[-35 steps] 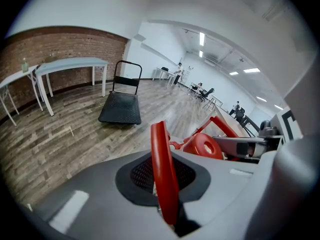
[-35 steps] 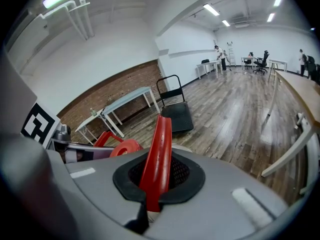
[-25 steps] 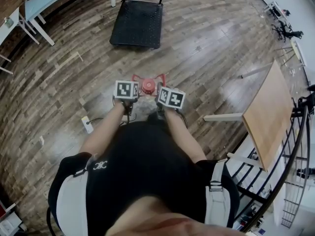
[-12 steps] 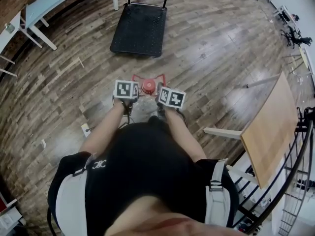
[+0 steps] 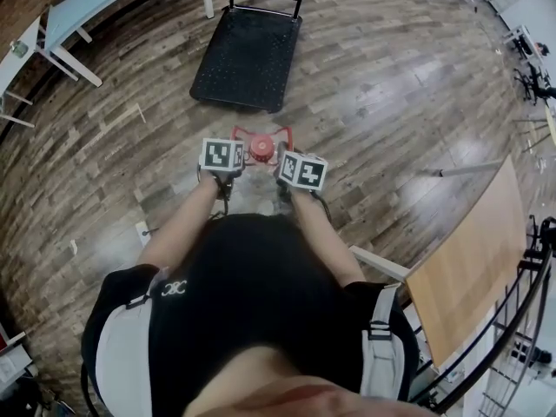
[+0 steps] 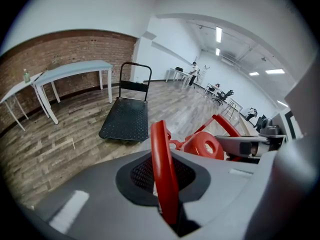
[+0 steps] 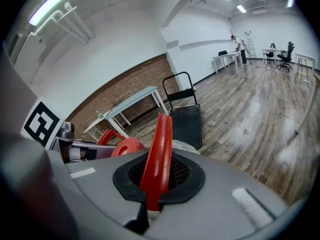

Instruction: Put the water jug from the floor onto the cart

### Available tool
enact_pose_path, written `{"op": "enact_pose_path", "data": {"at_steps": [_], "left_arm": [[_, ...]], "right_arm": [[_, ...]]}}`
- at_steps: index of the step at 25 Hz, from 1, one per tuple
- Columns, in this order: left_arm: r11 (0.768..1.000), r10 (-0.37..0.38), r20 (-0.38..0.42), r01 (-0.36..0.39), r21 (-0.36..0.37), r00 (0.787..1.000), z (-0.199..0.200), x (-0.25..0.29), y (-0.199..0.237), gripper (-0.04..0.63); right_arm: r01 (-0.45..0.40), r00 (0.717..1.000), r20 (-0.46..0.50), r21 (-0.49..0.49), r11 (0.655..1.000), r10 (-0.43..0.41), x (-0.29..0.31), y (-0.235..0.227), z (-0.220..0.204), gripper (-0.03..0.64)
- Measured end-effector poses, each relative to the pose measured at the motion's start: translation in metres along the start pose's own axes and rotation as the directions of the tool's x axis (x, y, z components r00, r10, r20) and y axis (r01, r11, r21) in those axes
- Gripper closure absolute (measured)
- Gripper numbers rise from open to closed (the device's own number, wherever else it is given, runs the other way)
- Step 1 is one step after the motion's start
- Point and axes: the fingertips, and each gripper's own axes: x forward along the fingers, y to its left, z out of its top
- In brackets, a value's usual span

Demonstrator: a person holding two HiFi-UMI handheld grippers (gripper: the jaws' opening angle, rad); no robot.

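The water jug hangs between my two grippers, its red cap [image 5: 261, 148] on top and its pale body [image 5: 254, 195] below. My left gripper [image 5: 235, 143] is shut on the jug's left red handle [image 6: 161, 154], which stands up through its jaws. My right gripper [image 5: 284, 148] is shut on the right red handle [image 7: 160, 144]. The red cap [image 6: 206, 146] shows in the left gripper view and, as the cap [image 7: 125, 146], in the right gripper view. The black flat cart [image 5: 248, 55] with an upright push bar stands on the wooden floor straight ahead, empty.
Light blue tables [image 5: 78, 7] line the brick wall at the far left. A wooden tabletop [image 5: 469, 268] and a black railing [image 5: 521, 320] are close on my right. A small white object [image 5: 143, 231] lies on the floor at my left. People sit at distant desks [image 6: 220, 91].
The cart has come nearer and lower in the head view, and the wooden table has slid back on the right. Both grippers keep the same hold on the jug's handles.
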Motion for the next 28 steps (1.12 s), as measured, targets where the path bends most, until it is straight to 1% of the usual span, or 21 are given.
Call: {"op": "enact_pose_path", "data": {"at_steps": [6, 9, 14, 17, 24, 28], "left_arm": [[1.0, 0.006, 0.033, -0.005, -0.031, 0.999, 0.046, 0.027, -0.018, 0.575], [0.999, 0.01, 0.046, -0.008, -0.037, 0.999, 0.069, 0.038, -0.018, 0.575], [1.0, 0.029, 0.062, -0.028, -0.008, 0.998, 0.099, 0.062, -0.016, 0.575], [1.0, 0.027, 0.071, -0.027, -0.01, 0.997, 0.116, 0.08, -0.009, 0.577], [1.0, -0.006, 0.041, 0.006, -0.019, 0.999, 0.154, 0.133, 0.003, 0.577], [0.997, -0.04, -0.002, 0.04, -0.063, 0.999, 0.182, 0.162, 0.019, 0.577]], "right_arm": [[-0.02, 1.0, 0.003, -0.053, 0.998, 0.02, 0.013, -0.03, 0.048, 0.603], [-0.022, 1.0, 0.013, -0.07, 0.997, 0.022, 0.025, -0.039, 0.073, 0.603], [-0.006, 1.0, 0.015, -0.059, 0.998, 0.007, 0.049, -0.052, 0.099, 0.601], [0.005, 1.0, 0.007, -0.072, 0.997, -0.005, 0.068, -0.059, 0.112, 0.602], [0.0, 0.999, -0.045, -0.06, 0.998, -0.003, 0.123, -0.09, 0.137, 0.602], [-0.001, 0.996, -0.09, -0.048, 0.999, -0.003, 0.159, -0.102, 0.155, 0.603]]}}
